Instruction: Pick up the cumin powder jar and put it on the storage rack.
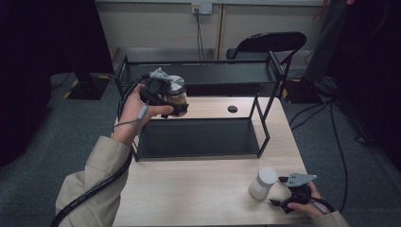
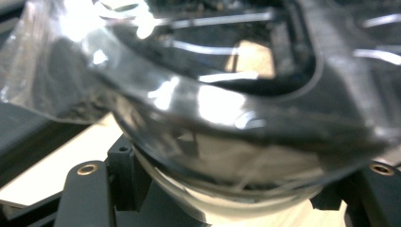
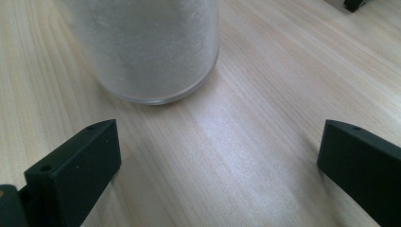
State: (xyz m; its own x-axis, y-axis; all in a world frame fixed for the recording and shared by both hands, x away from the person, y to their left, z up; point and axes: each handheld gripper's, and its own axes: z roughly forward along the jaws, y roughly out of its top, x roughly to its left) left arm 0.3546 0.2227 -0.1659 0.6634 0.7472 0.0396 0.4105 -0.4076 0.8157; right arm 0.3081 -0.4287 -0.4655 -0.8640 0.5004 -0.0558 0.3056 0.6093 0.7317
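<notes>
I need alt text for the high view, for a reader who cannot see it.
The left gripper holds a clear jar in the air at the black two-tier shelf. The right gripper rests open on the wooden table, beside a white jar.

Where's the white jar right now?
High view, right front of the table: the white jar stands upright just ahead of the open right gripper, untouched.

Clear jar [image 1: 177, 96]: brownish contents and a silvery lid, being held aloft in front of the black rack's upper shelf [image 1: 198, 74].
White jar [image 1: 263, 183]: frosted, cylindrical, being left standing upright on the wooden table [image 1: 198, 189], near its right front corner.
</notes>
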